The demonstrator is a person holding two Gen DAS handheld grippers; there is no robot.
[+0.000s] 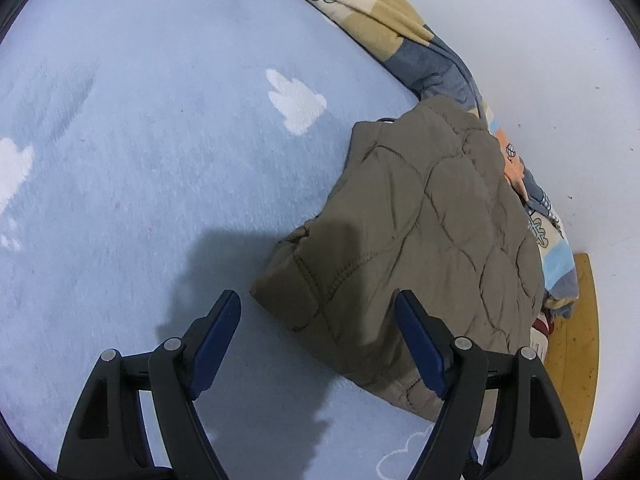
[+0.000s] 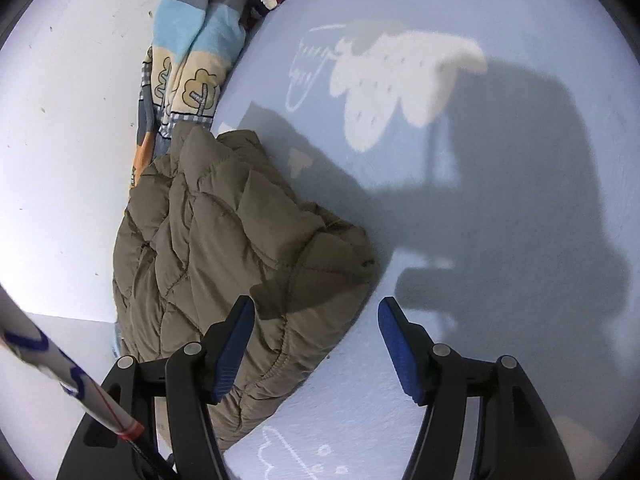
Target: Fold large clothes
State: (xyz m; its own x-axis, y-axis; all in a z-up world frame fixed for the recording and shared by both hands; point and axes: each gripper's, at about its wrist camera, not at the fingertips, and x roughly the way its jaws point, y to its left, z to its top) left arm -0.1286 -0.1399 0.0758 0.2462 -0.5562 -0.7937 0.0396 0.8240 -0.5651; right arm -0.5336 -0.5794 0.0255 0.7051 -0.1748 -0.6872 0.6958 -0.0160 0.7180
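- left gripper (image 1: 318, 312): jaws spread wide and gripping nothing, hovering over the near corner of the quilted jacket (image 1: 420, 232)
- the olive jacket sits folded in a puffy bundle on the pale blue cloud-print sheet (image 1: 140, 140), pushed up against a patchwork blanket (image 1: 380, 12) along the white wall (image 1: 560, 60)
- right gripper (image 2: 316, 318): also released, nothing between the pads, left finger over the jacket's (image 2: 224, 240) edge, right finger over bare sheet (image 2: 480, 220)

Light blue bed sheet (image 1: 160, 160) with white cloud prints, carrying a folded olive quilted jacket (image 1: 420, 248) (bundled at the sheet's edge by the white wall) and, beside it, a crumpled patterned blanket (image 2: 188, 80).
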